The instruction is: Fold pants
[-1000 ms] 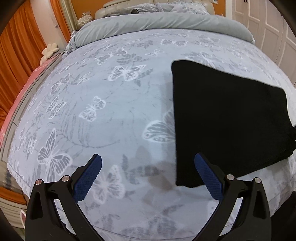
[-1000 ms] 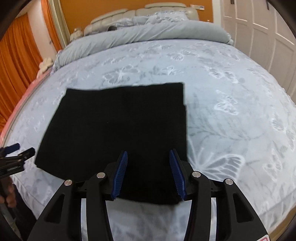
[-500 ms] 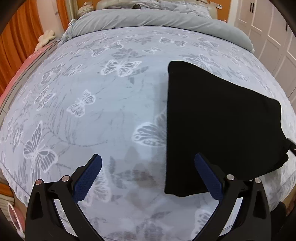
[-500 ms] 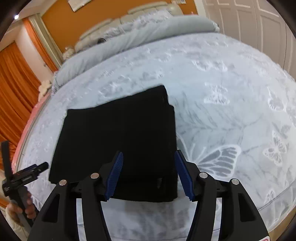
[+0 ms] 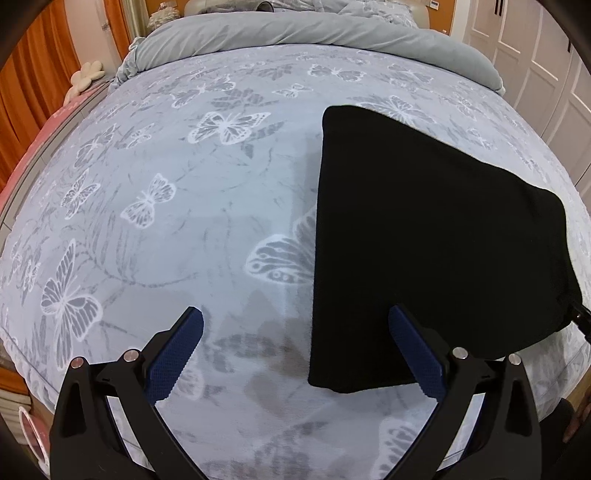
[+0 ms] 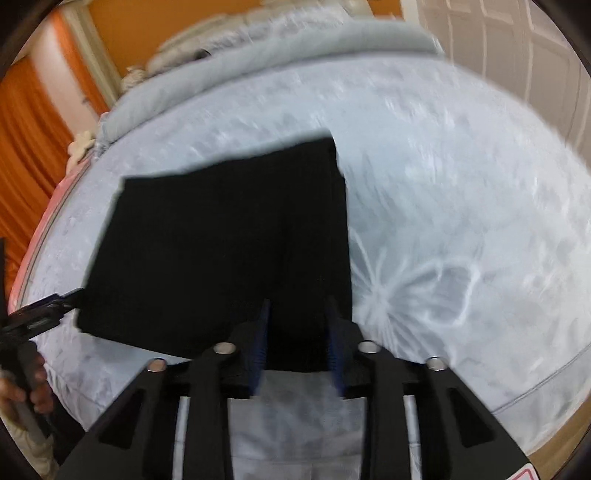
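Observation:
The black pants (image 5: 424, 240) lie folded into a flat rectangle on the butterfly-print bed cover (image 5: 184, 221). My left gripper (image 5: 295, 336) is wide open and empty above the cover, its right finger over the fold's near left corner. In the right wrist view the pants (image 6: 221, 251) fill the middle. My right gripper (image 6: 297, 332) is open, its jaws a narrow gap apart over the fold's near right edge, with nothing held. That view is blurred. The left gripper (image 6: 44, 306) shows at its left edge.
A rolled grey duvet (image 5: 314, 33) lies across the head of the bed. Orange curtains (image 5: 33, 62) hang on the left and white wardrobe doors (image 5: 554, 74) stand on the right. The bed's near edge (image 6: 517, 398) runs just below the grippers.
The right gripper has drawn back and tilted, its jaws narrowing slightly; its view is now blurred. The left gripper has shifted slightly, staying open. The pants lie as before.

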`<state>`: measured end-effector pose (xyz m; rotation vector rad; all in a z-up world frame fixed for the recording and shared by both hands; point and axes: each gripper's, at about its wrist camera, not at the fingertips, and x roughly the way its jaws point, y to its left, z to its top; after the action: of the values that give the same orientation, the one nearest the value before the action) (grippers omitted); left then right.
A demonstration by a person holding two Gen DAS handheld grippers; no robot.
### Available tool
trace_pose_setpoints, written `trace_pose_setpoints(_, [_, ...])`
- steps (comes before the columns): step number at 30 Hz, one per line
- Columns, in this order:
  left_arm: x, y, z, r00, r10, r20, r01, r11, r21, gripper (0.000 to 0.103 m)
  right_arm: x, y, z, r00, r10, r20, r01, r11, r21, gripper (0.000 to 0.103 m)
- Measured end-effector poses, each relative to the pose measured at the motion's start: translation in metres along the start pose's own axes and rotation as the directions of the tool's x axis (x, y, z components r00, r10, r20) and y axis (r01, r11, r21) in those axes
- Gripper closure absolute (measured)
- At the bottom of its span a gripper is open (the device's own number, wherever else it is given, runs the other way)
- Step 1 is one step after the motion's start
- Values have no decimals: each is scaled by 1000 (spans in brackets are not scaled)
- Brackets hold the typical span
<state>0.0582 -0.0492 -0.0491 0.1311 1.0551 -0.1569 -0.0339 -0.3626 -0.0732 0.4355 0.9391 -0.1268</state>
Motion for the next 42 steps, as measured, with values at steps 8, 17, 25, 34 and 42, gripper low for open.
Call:
trace_pose_setpoints(8, [-12,9,2,992,-123,43,125,991,-51,5,-26,-16,5,998,-1,57,-4,996,87,32])
trace_pose_setpoints(17, [28,23,12,960,-273,-61,258,948,-184,5,-10,-21,-1,999,34,-3,-33,991,126,32])
trace_pose_setpoints(25, [56,-2,20,895,-431,-111,401,889,-222,5,14,-11,7,994,75,-79,-66,991,120,22])
trace_pose_setpoints(34, [50,-11,31,868,-494,-53,480,860,-172,57,30,10,9,989,127,-76,-120,988,93,57])
trace_pose_setpoints(42, [-27,63,24,869,-489,78,495,858,-139,82,-23,80,7,967,252,-26,-253,966,-53,66])
